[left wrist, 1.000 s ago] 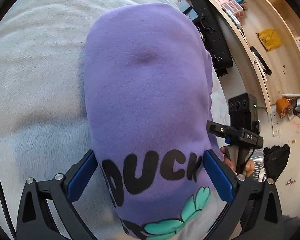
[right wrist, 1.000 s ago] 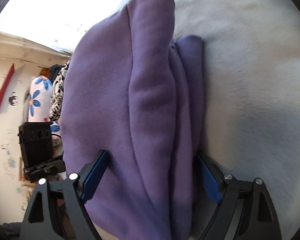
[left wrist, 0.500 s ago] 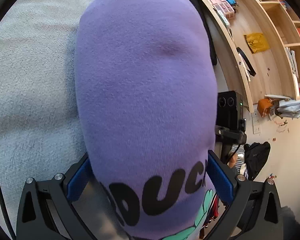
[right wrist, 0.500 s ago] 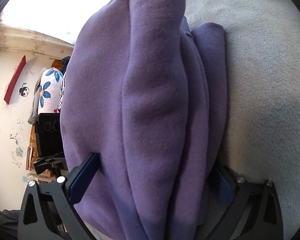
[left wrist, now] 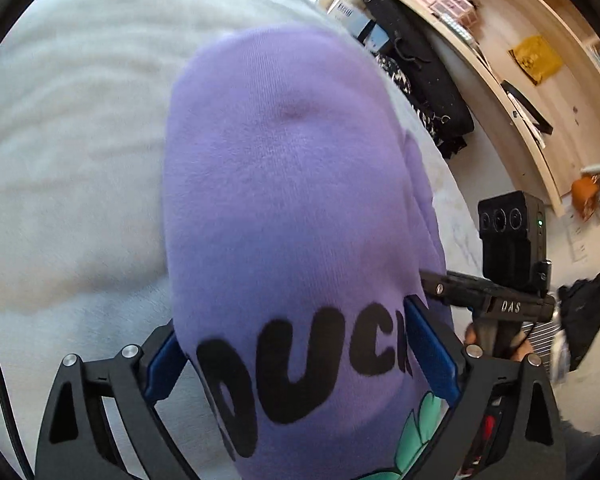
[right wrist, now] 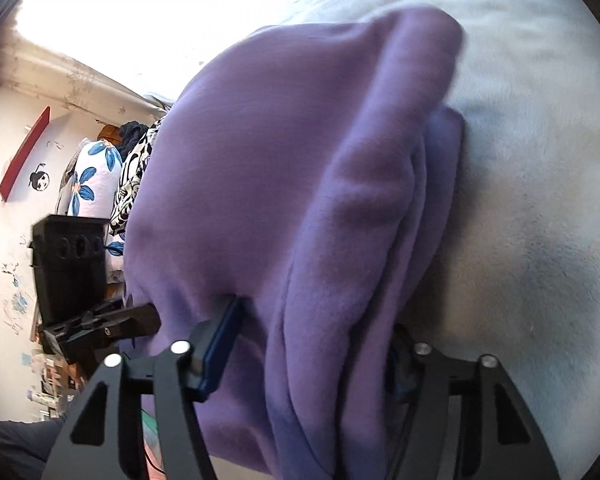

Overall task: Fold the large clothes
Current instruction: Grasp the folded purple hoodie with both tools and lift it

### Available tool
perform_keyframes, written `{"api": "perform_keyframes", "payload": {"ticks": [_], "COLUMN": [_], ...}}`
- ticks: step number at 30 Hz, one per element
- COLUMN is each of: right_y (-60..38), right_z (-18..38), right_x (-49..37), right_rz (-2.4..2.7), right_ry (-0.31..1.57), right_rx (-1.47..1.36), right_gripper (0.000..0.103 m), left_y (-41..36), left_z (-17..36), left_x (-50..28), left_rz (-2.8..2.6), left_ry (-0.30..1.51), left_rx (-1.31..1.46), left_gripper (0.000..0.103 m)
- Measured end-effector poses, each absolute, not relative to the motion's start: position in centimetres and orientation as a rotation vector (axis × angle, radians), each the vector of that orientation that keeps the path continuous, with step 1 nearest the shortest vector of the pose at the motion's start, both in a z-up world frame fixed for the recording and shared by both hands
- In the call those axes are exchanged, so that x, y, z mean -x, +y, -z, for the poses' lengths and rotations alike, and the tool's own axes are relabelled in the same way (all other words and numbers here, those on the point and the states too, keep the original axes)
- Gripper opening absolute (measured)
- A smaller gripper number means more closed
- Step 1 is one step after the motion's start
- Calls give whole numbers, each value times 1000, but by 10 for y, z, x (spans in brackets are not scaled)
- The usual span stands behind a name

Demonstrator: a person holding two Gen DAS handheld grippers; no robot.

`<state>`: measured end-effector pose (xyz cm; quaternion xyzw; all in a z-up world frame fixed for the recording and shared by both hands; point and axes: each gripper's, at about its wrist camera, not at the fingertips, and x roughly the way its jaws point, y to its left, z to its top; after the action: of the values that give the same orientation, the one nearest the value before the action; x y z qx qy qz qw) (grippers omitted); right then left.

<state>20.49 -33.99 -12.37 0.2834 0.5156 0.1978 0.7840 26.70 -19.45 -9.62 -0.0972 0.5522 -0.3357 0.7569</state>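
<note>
The purple sweatshirt (left wrist: 288, 184), folded into a thick bundle with black "DUCK" lettering and a green graphic, lies over a pale grey fleece blanket (left wrist: 72, 168). The left tongs (left wrist: 296, 354) are clamped on the printed end, blue pads pressed against both sides. The right tongs (right wrist: 312, 352) are clamped on the layered folds of the other end (right wrist: 284, 184); one pad is partly buried in fabric. Beyond the bundle stand wooden shelves (left wrist: 512, 64) and a black bag (left wrist: 424, 72). Floral fabric (right wrist: 88, 184) lies by the wall.
</note>
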Motion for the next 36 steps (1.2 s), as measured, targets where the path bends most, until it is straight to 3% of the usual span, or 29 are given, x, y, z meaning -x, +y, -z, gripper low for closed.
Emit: {"api": "perform_keyframes", "payload": {"ticks": [12,22,28,36], "right_y": [-252,-111,-44,45], "right_z": [54,13,-20,-53], "right_x": [-195,-239,-286,-399], "right_rz": [-512,-674,-729,-757], "right_ry": [1001,979,948,895], "right_rx": [-548,-492,-446,-448], "right_gripper": [57,57,57,57], "left_y": [-114,64,171,251], "left_z": [8,-48,-68,-101], "left_x": [-238,-237,-275,-367], "left_rz": [658,530,517,480], "left_ry": [1094,1027,977,890], "left_rx": [211,266,304,268], "left_gripper": [95,96,96,96]}}
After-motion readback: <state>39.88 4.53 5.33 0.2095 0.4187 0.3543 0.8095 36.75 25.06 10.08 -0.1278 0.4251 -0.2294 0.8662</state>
